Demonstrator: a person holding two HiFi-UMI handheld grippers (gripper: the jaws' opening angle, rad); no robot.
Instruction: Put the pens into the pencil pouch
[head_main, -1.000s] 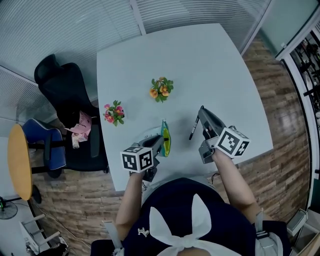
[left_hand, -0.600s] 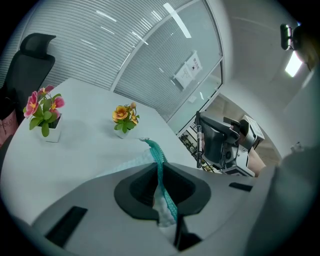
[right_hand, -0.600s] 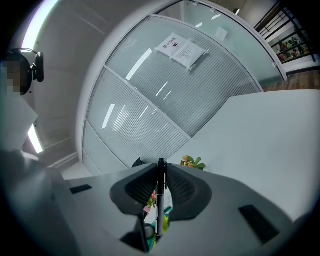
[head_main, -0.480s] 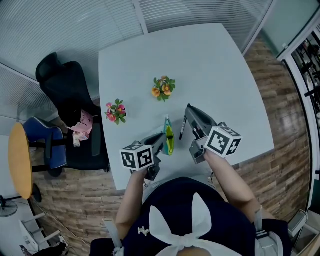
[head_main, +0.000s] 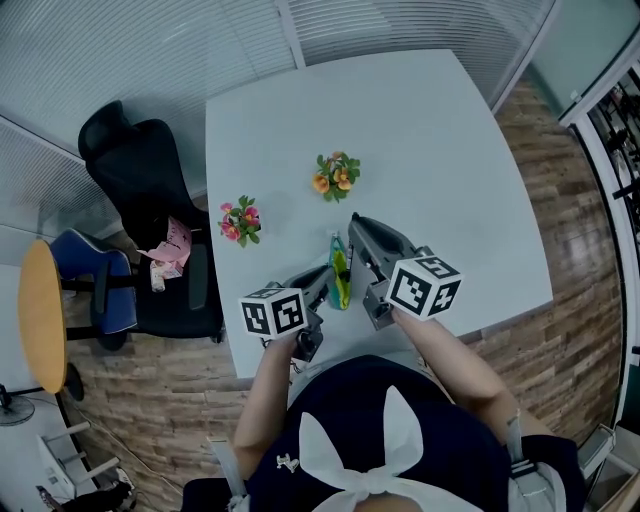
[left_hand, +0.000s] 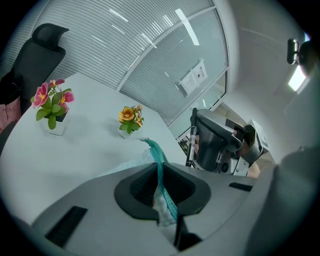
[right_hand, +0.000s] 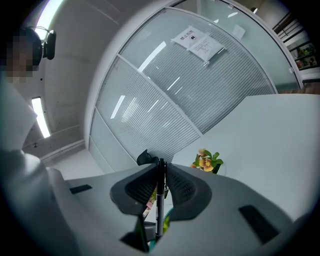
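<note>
A person, seen from above, stood at the near edge of a pale tabletop (head_main: 430, 130) with a two-jaw gripper in each hand. The left gripper (head_main: 320, 285) was clamped on the teal zipper edge of the pencil pouch (head_main: 340, 272). It held the pouch up on edge just inside the tabletop's near edge, about midway along it. The right gripper (head_main: 360, 228) was closed on a slim dark pen (right_hand: 159, 197), which stood roughly upright between its jaws, just beside the pouch.

Two small flower pots stood farther in, an orange one (head_main: 336, 175) near the middle and a pink one (head_main: 240, 218) toward the left edge.

The step in hand appeared to be bringing the pen to the pouch's mouth. The next move would likely call for lining the pen's lower end up with the zipper opening, lowering it inside, then parting the right jaws. How wide the opening gaped could not be told.
</note>
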